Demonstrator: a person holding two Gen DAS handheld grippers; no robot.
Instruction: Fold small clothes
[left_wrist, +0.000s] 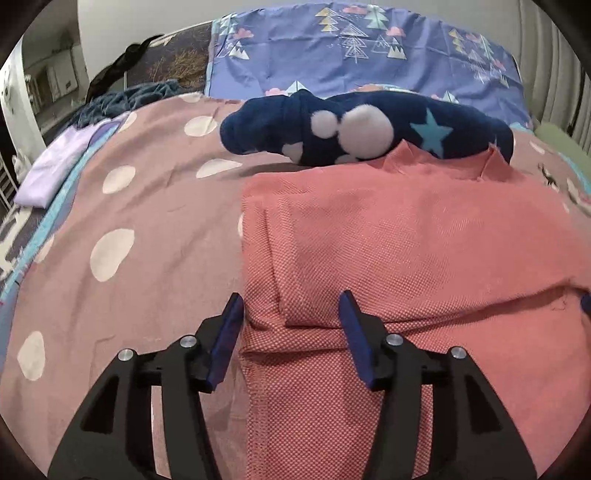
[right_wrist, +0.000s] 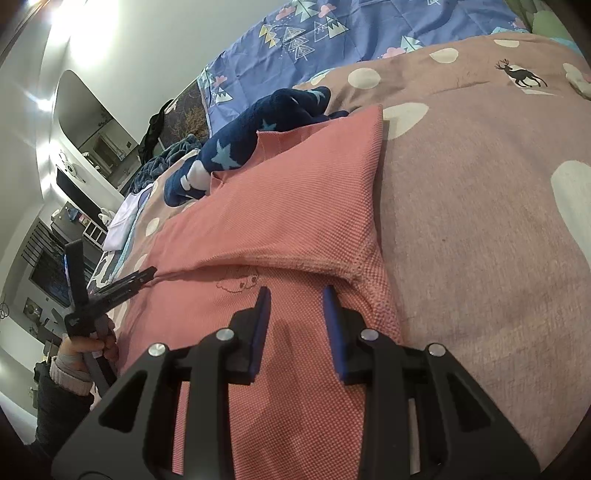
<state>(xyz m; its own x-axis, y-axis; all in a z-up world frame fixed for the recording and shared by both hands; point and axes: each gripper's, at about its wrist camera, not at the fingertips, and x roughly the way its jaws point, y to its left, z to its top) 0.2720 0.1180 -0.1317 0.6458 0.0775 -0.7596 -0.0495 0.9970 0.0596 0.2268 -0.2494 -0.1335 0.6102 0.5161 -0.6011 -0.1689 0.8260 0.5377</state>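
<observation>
so the pink garment (left_wrist: 424, 236) is lying spread on the bed (left_wrist: 129, 206), partly folded, with a flap laid over across the middle and another fold running down the left side. the left claw (left_wrist: 291, 306) has its fingers apart right over that left folded edge, nothing pinched, cloth just sitting between and under them. the right claw (right_wrist: 295, 299) is also apart, a narrower gap, hovering low over the lower right part near the seam, and i don't see it squeezing any fabric either.

what could go wrong imo: with nothing holding it, the left fold could spring back open, since the knit looks a bit thick and puffy. if either claw closes now it might grab only the top layer, or too many layers, and drag the whole thing crooked. the bedspread is soft too, so a low pinch could catch that along with the shirt.

around it: a navy fleece item with stars (left_wrist: 369, 133) sits touching the top edge of the garment, so folding upward would bump into it. a lilac folded piece (left_wrist: 55, 166) sits well off to the left, no issue. blue tree-print bedding (left_wrist: 351, 48) is behind.
</observation>
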